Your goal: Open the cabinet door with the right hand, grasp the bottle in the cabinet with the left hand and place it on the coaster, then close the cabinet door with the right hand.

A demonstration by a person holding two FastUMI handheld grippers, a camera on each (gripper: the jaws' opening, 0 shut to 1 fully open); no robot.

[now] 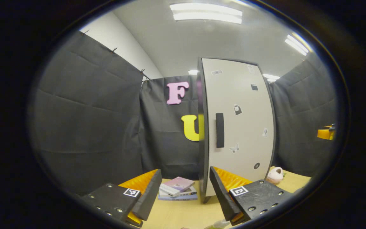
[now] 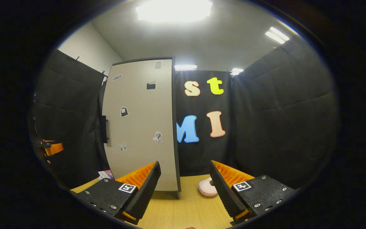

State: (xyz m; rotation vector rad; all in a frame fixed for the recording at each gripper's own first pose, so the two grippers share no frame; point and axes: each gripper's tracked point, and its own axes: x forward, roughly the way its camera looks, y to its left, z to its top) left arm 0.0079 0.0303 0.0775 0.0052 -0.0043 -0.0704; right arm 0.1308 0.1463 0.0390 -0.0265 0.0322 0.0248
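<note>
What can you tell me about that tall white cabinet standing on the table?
The cabinet is a tall, narrow box standing upright on the wooden table, against the black cloth wall. Its door looks smooth and off-white with a dark edge, and it appears closed. A black vertical handle sits near one side, about mid-height. Small stickers dot the door, among them a butterfly. Books lie on one side of its base, a pink slipper on the other. Neither gripper touches it.

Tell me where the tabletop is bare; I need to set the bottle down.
Bare wood lies between the cabinet foot and the right gripper, left of the pink slipper. Also between the left gripper and the books. Crowded by the books at the cabinet's left.
</note>
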